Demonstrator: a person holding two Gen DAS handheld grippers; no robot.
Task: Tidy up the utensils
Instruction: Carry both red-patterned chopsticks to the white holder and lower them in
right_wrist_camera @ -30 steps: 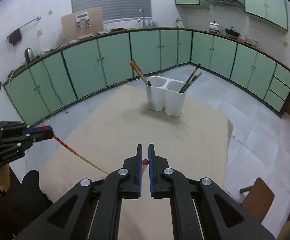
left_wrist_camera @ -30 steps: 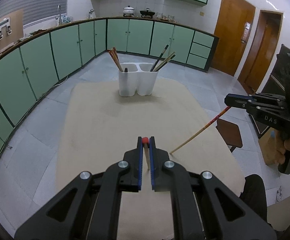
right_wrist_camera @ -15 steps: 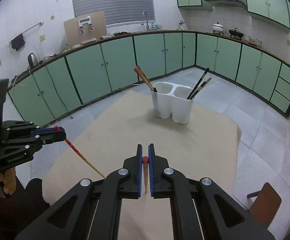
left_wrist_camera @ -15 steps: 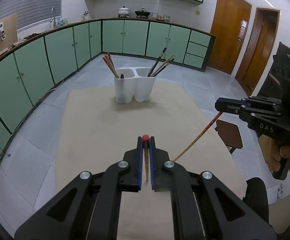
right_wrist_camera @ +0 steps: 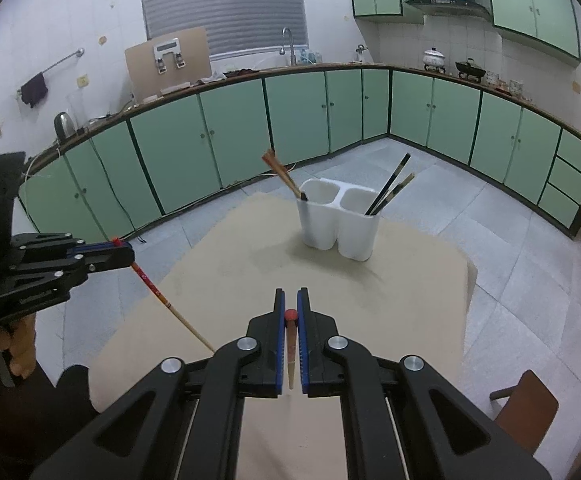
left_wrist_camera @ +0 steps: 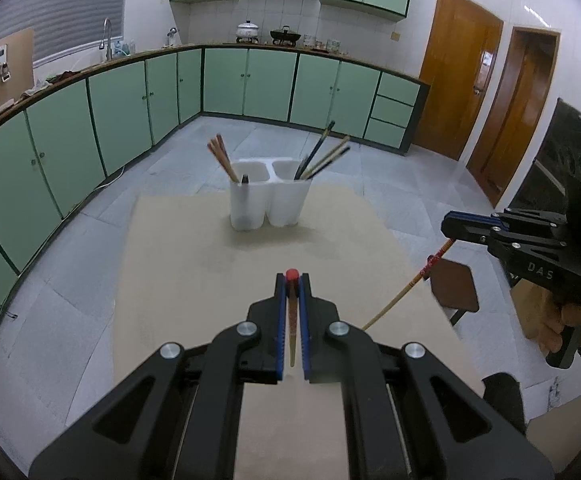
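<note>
Black right gripper (left_wrist_camera: 456, 226) lettered "DAS", clamping chopstick (left_wrist_camera: 406, 286)

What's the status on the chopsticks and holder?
Left hand-held gripper shut on a red-tipped chopstick; right hand-held gripper shut on another. White two-cup holder ahead on table, chopsticks in both cups. Path clear.

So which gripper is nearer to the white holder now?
Hard to tell. Left gripper and right gripper, each clamping a chopstick, both sit short of the holder, at similar range.
</note>
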